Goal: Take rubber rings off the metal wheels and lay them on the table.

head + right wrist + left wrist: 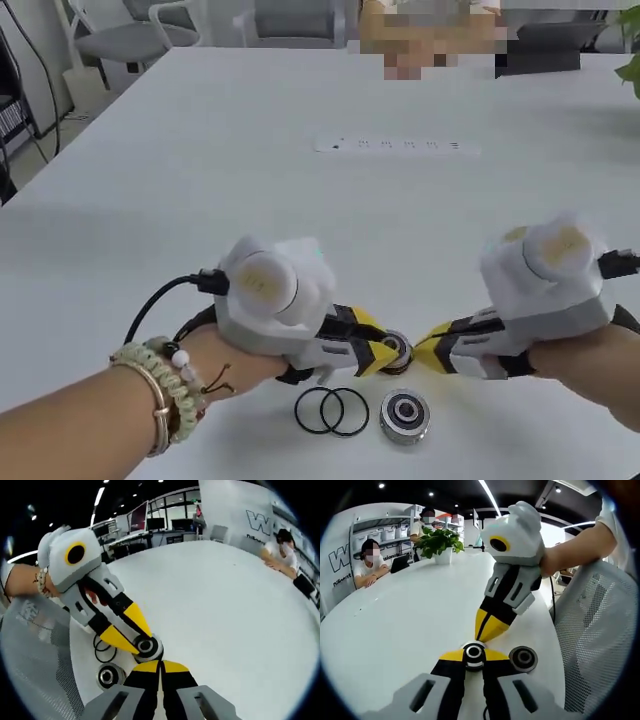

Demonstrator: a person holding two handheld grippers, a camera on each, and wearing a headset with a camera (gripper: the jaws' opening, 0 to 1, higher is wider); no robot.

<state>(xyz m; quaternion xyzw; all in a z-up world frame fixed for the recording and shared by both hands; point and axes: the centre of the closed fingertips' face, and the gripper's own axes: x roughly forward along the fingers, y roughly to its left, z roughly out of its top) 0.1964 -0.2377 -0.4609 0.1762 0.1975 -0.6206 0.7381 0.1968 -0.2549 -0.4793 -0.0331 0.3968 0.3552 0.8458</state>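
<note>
Left hand-held gripper (474, 656) clamped, right hand-held gripper (160, 665) closed.

The wheel (405, 416) looks glossy metal, the rings (332, 411) matt black rubber

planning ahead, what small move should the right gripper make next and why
Probably draw the right gripper back from the silver metal wheel to strip it: the left gripper clamps it, the right tips touch its rim, two black rubber rings lie on the table.
</note>
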